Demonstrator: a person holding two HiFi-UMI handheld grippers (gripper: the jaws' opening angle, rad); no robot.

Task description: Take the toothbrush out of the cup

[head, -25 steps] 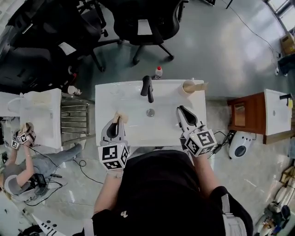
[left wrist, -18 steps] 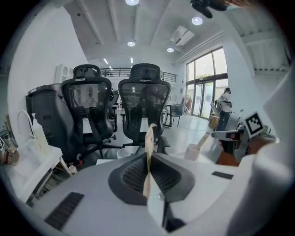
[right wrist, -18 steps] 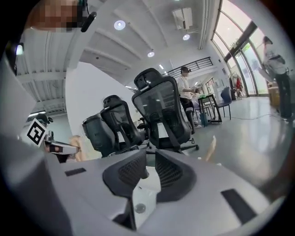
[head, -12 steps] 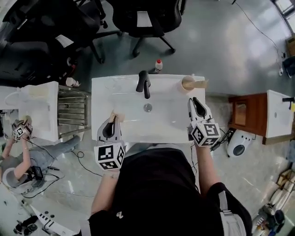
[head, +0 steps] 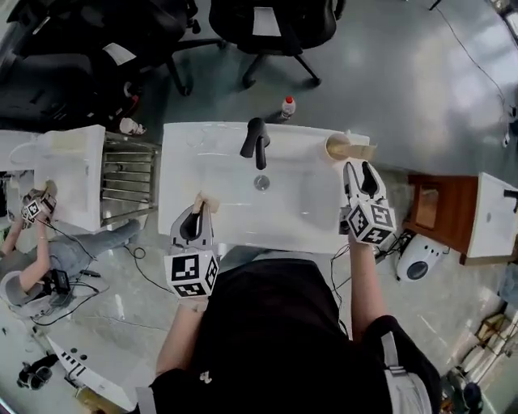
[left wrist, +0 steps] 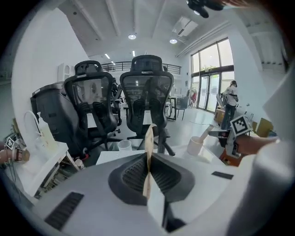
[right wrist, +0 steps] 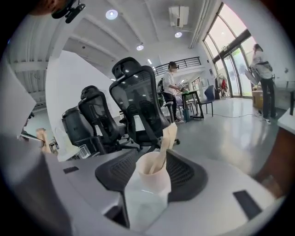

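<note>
A beige cup (head: 337,146) stands at the back right corner of the white washbasin (head: 307,218), with a pale toothbrush (head: 361,151) leaning out of it to the right. My right gripper (head: 360,167) is just short of the cup, its jaws opening. In the right gripper view the cup (right wrist: 152,174) and toothbrush (right wrist: 167,138) sit in line between the dark pads (right wrist: 186,174), which do not press on them. My left gripper (head: 200,210) hovers over the basin's front left, shut on a thin beige strip (left wrist: 148,152).
A black tap (head: 257,144) and the drain (head: 261,183) sit mid-basin. Behind the basin are office chairs (head: 275,20) and a small red-capped bottle (head: 286,107) on the floor. A wooden cabinet (head: 433,212) stands to the right, a second white basin (head: 73,166) to the left.
My right gripper has travelled right and forward from the basin's middle to the cup, and its jaws have gone from shut to wide apart. The left gripper has barely moved.
</note>
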